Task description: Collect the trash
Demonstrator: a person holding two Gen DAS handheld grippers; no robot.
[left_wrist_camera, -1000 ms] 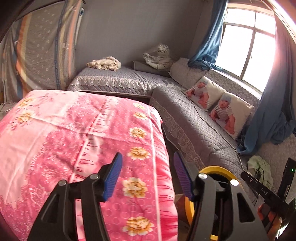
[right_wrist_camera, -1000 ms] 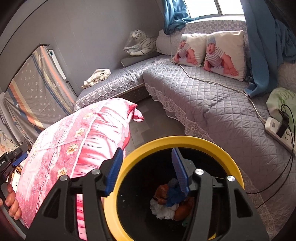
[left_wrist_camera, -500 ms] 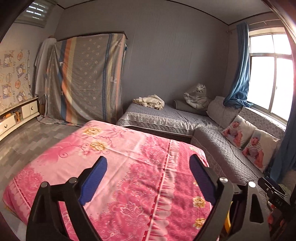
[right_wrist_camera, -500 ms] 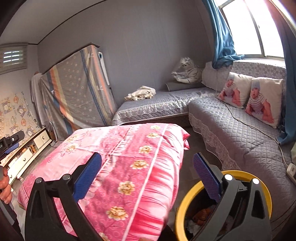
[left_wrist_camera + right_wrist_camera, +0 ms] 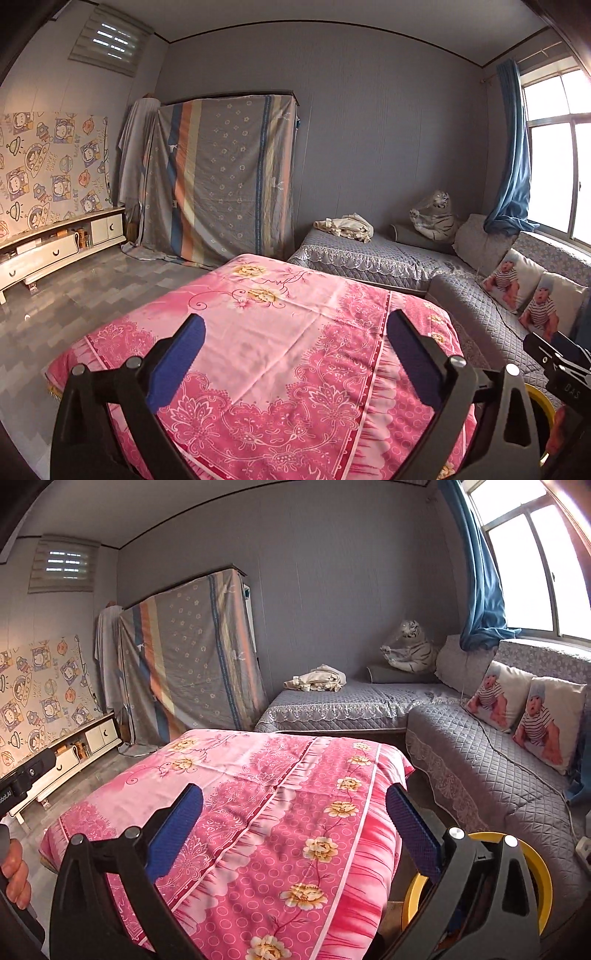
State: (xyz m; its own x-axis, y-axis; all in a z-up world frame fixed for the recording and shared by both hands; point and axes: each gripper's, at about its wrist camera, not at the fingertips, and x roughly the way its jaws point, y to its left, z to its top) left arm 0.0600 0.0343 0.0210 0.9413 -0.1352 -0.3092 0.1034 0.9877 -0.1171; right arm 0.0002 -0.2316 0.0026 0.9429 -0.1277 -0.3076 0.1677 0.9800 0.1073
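A black bin with a yellow rim point(image 5: 543, 893) stands on the floor between the pink-covered table and the grey sofa, mostly hidden behind my right gripper's right finger; a sliver of its rim shows in the left wrist view point(image 5: 541, 400). My right gripper point(image 5: 295, 830) is open and empty, held above the near right part of the pink floral cloth point(image 5: 277, 775). My left gripper point(image 5: 293, 360) is open and empty above the same cloth point(image 5: 288, 325). No loose trash shows on the cloth.
A grey quilted L-shaped sofa point(image 5: 480, 746) runs along the right and back, with baby-print cushions point(image 5: 524, 709), a plush tiger point(image 5: 410, 650) and a crumpled cloth point(image 5: 317, 679). A draped cabinet point(image 5: 221, 177) and a low white TV unit point(image 5: 55, 247) stand left. Grey floor point(image 5: 92, 288) lies left of the table.
Both grippers have risen and tilted up from the bin to look across the table. Both jaws have opened wider. The bin has slid to the lower right of both views.
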